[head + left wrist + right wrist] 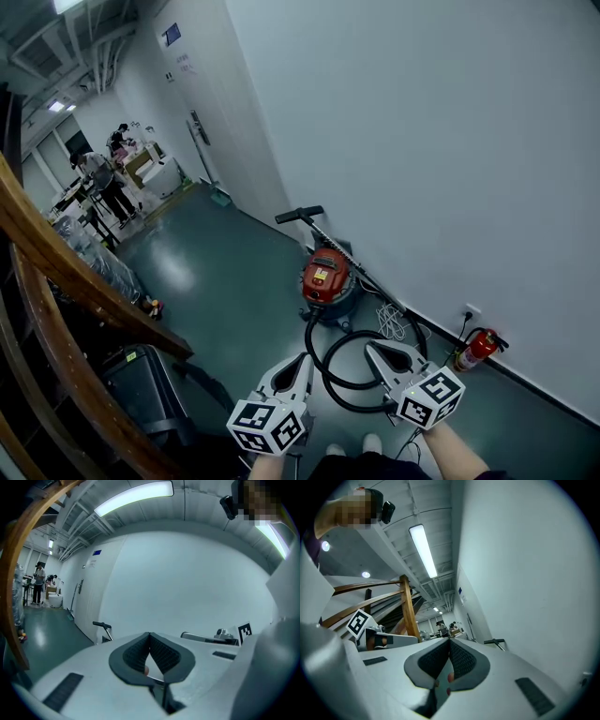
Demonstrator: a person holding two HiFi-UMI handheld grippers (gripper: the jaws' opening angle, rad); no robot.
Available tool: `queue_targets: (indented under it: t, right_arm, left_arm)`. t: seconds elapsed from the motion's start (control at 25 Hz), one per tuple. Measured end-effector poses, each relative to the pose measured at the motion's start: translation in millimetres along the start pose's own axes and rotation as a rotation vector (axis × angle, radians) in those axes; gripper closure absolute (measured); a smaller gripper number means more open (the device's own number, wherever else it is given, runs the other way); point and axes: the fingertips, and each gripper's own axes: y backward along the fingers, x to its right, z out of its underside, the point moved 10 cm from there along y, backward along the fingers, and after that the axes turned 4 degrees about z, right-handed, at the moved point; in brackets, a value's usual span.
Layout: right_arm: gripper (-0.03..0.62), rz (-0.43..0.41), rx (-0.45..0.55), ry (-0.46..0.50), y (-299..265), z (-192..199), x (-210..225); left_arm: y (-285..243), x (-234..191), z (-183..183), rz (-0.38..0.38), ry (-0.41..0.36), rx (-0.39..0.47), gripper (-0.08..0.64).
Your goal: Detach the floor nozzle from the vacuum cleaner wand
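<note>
Grippers of pale moulded plastic with ribbed dark pads: left gripper (302,361) and right gripper (373,349) both have their jaws pressed together on nothing, pointing toward the vacuum cleaner. A round red canister (325,272) stands ahead on the glossy green floor (216,281), close to the smooth white wall (422,141). A thin wand (339,251) leans along that wall, and the floor nozzle (298,215), a narrow black bar, is on its raised far end. A black hose (328,361) loops across the floor between grippers and canister. A curved wooden handrail (75,272) bounds the left side; open corridor floor lies beyond the canister.
</note>
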Motion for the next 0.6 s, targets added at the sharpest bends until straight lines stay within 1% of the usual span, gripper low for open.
queue_targets:
  t: [0.16, 0.36, 0.6]
  right_arm:
    - [0.575, -0.019, -0.012, -0.013, -2, 4, 9]
    - [0.575, -0.017, -0.019, -0.037, -7, 7, 23]
    - [0.575, -0.012, -0.030, -0.036, -31, 10, 33]
  left_arm:
    - [-4, 1, 2, -0.024, 0.003, -0.002, 0.555]
    - [-13, -1, 7, -0.036, 0.004, -0.019, 0.555]
    - [-28, -25, 3, -0.035, 0.015, -0.015, 0.555]
